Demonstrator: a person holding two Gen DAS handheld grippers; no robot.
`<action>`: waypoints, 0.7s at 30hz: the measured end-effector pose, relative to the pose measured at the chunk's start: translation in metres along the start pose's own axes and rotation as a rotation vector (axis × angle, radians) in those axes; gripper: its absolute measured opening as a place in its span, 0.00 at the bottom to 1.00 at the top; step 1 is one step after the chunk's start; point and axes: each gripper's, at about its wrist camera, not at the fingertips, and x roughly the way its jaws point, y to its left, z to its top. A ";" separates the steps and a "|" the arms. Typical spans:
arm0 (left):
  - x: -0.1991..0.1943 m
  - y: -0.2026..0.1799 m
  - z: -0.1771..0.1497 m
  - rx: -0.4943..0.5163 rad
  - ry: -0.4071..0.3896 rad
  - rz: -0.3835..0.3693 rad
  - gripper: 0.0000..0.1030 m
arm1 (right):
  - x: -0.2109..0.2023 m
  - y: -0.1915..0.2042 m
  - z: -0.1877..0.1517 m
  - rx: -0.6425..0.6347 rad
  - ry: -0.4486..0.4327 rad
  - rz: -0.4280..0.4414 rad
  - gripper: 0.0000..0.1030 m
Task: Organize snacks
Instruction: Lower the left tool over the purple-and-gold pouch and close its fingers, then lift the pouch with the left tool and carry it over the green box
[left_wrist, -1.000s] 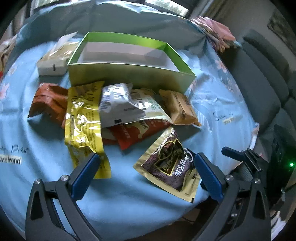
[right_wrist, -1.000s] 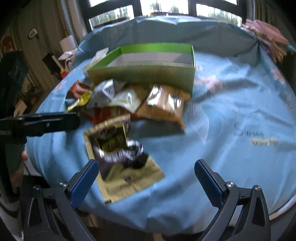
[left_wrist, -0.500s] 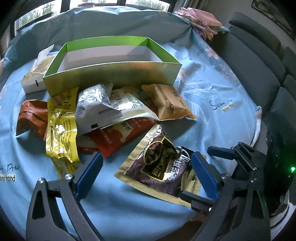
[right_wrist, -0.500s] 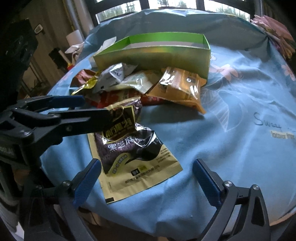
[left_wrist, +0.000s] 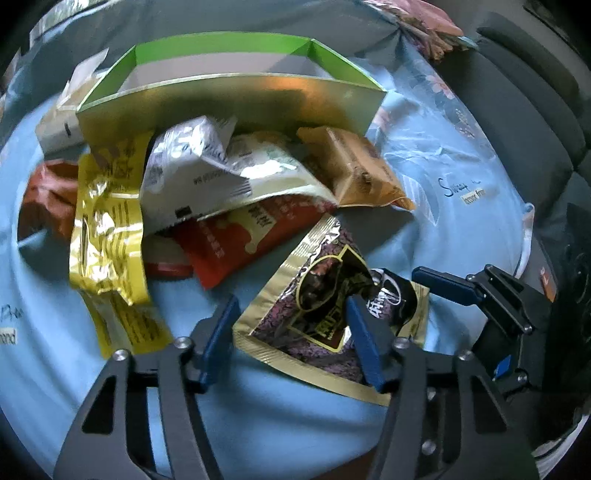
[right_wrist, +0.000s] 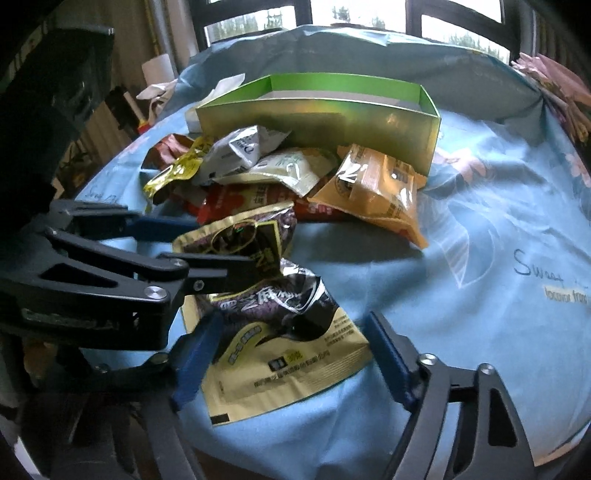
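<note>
Both grippers are converging on the dark pouch (left_wrist: 325, 314) at the near table edge, in front of the snack pile and the green box (left_wrist: 229, 99). The left gripper (left_wrist: 291, 332) is closing; the pouch's near-left part is sitting between its pads, right pad over the printed face, left pad just beside the gold border. I can't tell if either pad is pressing yet, so I'm calling it unclenched. The right gripper (right_wrist: 291, 354) is closing too, straddling the pouch's pale end (right_wrist: 288, 365); both its pads are just beside the foil edges, not gripping. To do this well, I'm thinking: pinch the sealed border, not the puffy middle, since the foil looks slick and crumpled. I'm keeping the two grippers apart, as the left finger (right_wrist: 221, 275) is already lying across the pouch in the right view. I'm lifting only once one grip is firm, then heading for the box, which looks empty.
</note>
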 end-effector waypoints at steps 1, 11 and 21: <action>0.000 0.001 0.000 -0.005 0.000 -0.004 0.52 | 0.000 -0.001 0.001 0.004 -0.004 0.000 0.67; -0.011 0.003 -0.004 -0.026 -0.013 -0.071 0.31 | -0.011 -0.013 0.001 0.056 -0.060 0.030 0.38; -0.011 0.002 -0.002 -0.037 -0.020 -0.096 0.27 | -0.008 -0.038 0.002 0.194 -0.034 0.089 0.12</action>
